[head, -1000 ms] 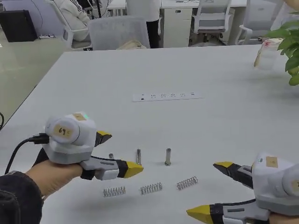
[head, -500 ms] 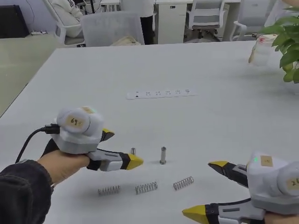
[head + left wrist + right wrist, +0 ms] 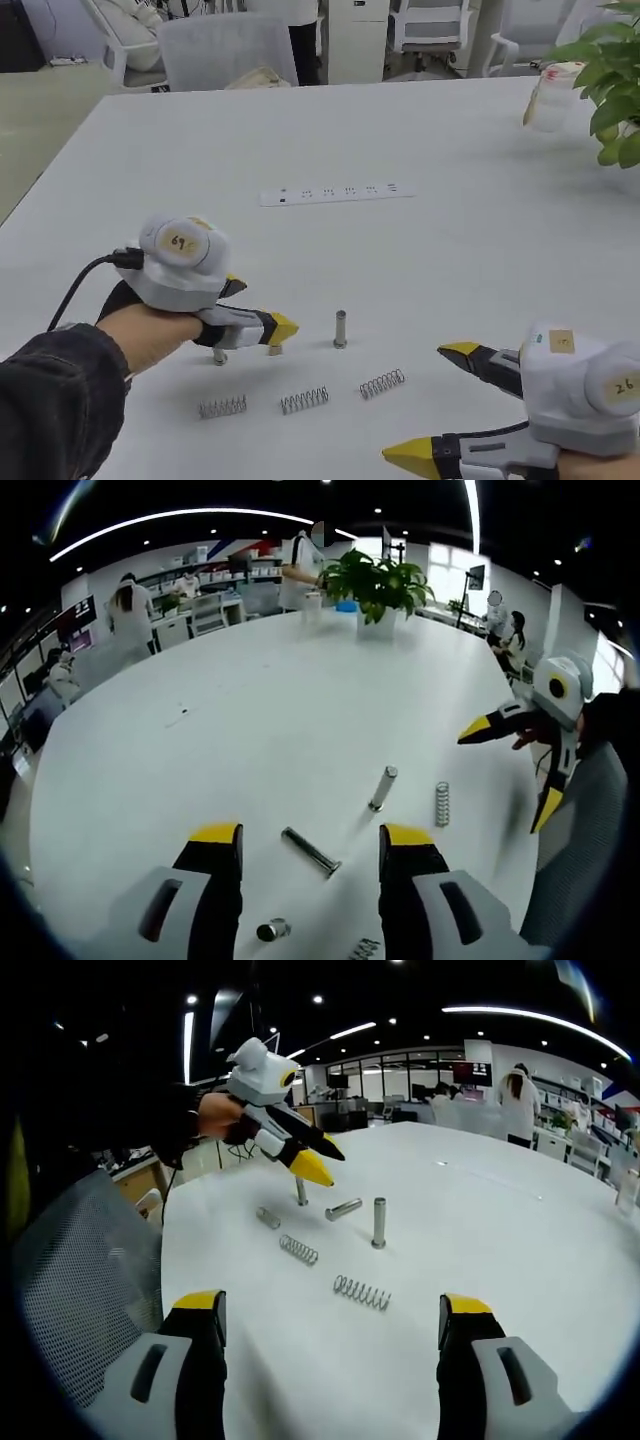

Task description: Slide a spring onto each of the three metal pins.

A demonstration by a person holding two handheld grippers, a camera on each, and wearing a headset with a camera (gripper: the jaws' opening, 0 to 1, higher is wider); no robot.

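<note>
Lying on its side between the yellow tips of the open, empty left claw is one metal pin. A second pin stands upright just beyond it, and a third sits near the claw's base, hard to make out. Three springs lie in a row on the white tabletop, nearer the person. The right claw hovers beside them, jaws apart, holding nothing. In the head view the left claw's lower tip hides most of the lying pin.
</note>
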